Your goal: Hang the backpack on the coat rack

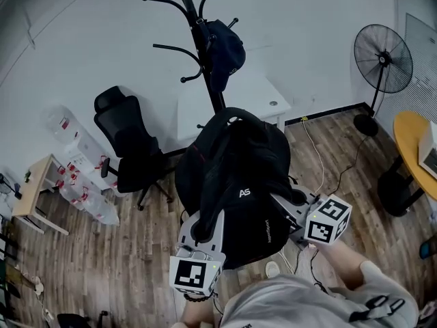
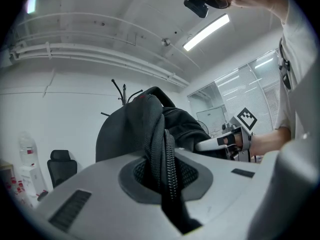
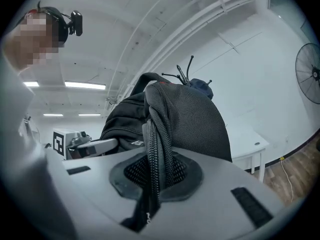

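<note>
Left claw [image 1: 205, 225], nearest the lens, is narrowed to a pinch on a black webbing shoulder strap [image 2: 159, 149]. My right claw [image 1: 285, 209] pinches the second strap [image 3: 154, 149] in the same way. Between my two claws the black backpack [image 1: 239, 173] is held up off the wood floor [image 1: 102, 265], in front of the coat rack [image 1: 199, 36] and on none of its hooks. A dark bag [image 1: 225, 50] hangs on the rack. An office chair [image 1: 126, 142] stands at its left.
</note>
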A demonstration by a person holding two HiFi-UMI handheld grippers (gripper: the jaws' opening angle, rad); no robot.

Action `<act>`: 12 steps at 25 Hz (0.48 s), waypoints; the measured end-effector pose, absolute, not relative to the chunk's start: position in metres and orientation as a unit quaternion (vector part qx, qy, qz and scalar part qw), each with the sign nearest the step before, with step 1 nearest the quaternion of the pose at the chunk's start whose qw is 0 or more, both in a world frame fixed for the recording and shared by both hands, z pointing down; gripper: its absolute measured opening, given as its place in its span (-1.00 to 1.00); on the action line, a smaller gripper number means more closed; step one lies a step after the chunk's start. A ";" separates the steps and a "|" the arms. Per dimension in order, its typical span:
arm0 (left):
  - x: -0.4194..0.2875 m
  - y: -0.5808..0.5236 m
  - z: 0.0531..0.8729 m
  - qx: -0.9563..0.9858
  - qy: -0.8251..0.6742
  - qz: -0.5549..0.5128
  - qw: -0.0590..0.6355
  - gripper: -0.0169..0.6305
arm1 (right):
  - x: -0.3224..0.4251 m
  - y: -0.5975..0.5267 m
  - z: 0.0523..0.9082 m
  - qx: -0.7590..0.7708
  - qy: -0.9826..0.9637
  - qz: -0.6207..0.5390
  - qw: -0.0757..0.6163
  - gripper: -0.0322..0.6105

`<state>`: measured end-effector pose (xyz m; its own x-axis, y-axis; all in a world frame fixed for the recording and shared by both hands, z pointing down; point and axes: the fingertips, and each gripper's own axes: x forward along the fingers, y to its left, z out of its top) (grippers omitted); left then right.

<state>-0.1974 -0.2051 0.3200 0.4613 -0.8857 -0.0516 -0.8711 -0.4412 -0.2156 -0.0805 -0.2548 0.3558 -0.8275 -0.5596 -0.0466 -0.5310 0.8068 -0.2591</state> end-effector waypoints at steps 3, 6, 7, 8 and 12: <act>-0.195 -0.229 0.309 -0.846 0.519 -0.034 0.118 -0.85 | -0.077 -0.279 0.344 -0.285 0.950 -0.112 0.061 -0.80; -0.190 -0.249 0.297 -0.843 0.521 -0.035 0.128 -0.85 | -0.071 -0.299 0.331 -0.279 0.952 -0.107 0.066 -0.80; -0.188 -0.256 0.292 -0.842 0.523 -0.035 0.132 -0.85 | -0.070 -0.305 0.327 -0.277 0.953 -0.106 0.068 -0.80; -0.187 -0.264 0.287 -0.840 0.525 -0.035 0.135 -0.85 | -0.068 -0.313 0.322 -0.273 0.954 -0.106 0.071 -0.80; -0.184 -0.302 0.267 -0.834 0.535 -0.031 0.132 -0.85 | -0.066 -0.354 0.304 -0.260 0.956 -0.109 0.076 -0.80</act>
